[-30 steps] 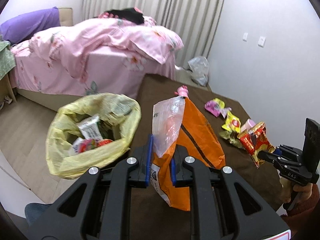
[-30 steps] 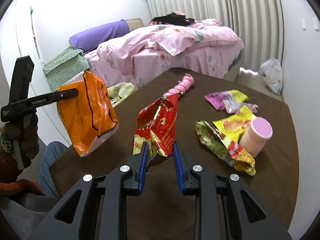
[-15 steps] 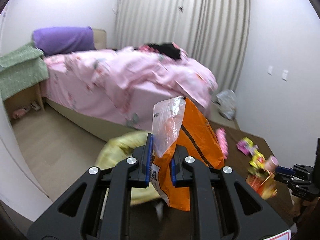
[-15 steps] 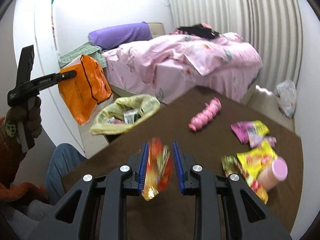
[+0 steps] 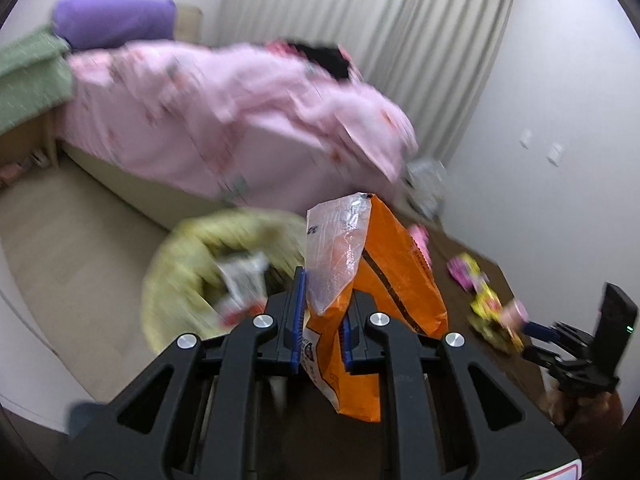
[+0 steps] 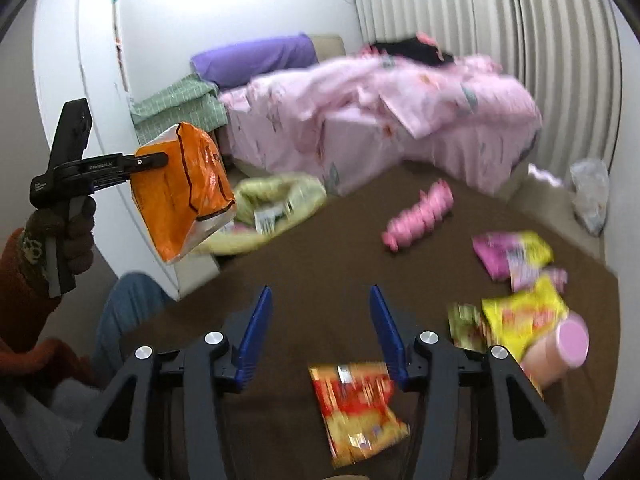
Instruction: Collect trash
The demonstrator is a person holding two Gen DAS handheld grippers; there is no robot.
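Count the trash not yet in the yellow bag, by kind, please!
Snack wrappers: 5 (red wrapper, magenta wrapper, small pink wrapper, yellow wrapper, green wrapper)
Orange bag in left hand-held gripper: 1
Pink cup: 1
Pink twisted roll: 1
Total: 8

A bed (image 6: 372, 108) with pink bedding stands against white walls (image 6: 224, 4) and pleated curtains (image 6: 520, 28).

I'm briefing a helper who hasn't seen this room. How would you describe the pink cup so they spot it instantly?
Start at the brown table in front of the pink bed. At its right edge sits a litter of snack wrappers, and the pink cup lies tipped beside the yellow wrapper. It is the only rigid, round thing among flat packets.
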